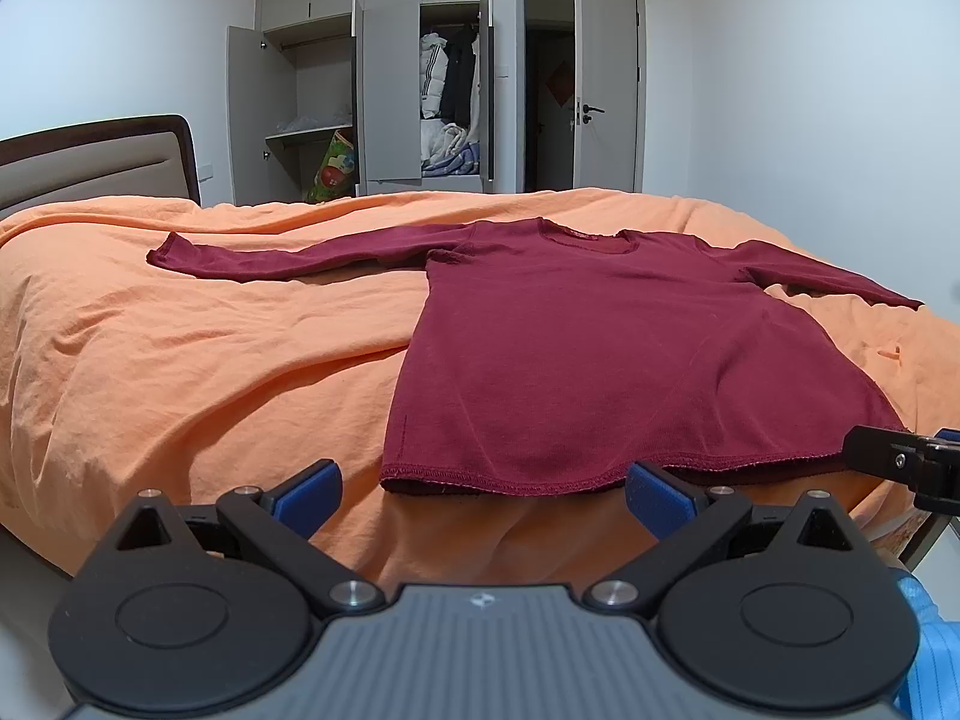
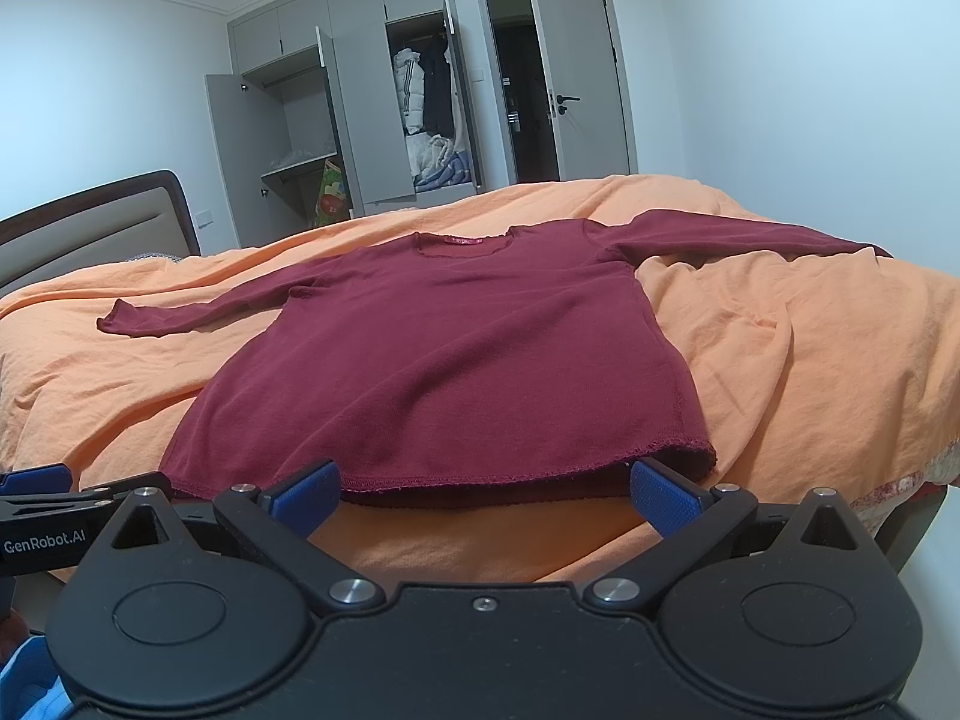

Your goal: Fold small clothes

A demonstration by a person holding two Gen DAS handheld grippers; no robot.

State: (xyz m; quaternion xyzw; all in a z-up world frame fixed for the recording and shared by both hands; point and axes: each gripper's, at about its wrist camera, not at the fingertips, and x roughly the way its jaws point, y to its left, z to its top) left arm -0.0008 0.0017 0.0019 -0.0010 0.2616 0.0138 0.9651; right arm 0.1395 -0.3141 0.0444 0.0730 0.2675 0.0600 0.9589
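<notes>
Maroon long-sleeved shirt [image 1: 576,360] flat on orange bedspread [image 1: 180,360]. Left gripper [image 1: 483,495], right gripper [image 2: 483,495]: wide, empty, near hem. Risk: pinching bedspread too, dragging wrinkles.

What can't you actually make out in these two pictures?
- Left view: right tongs cut off by the frame edge, so open or shut is unclear.
- Right view: shirt neck label too small to read.
- Both views: the bed foot is hidden behind the tongs' own bodies.
</notes>
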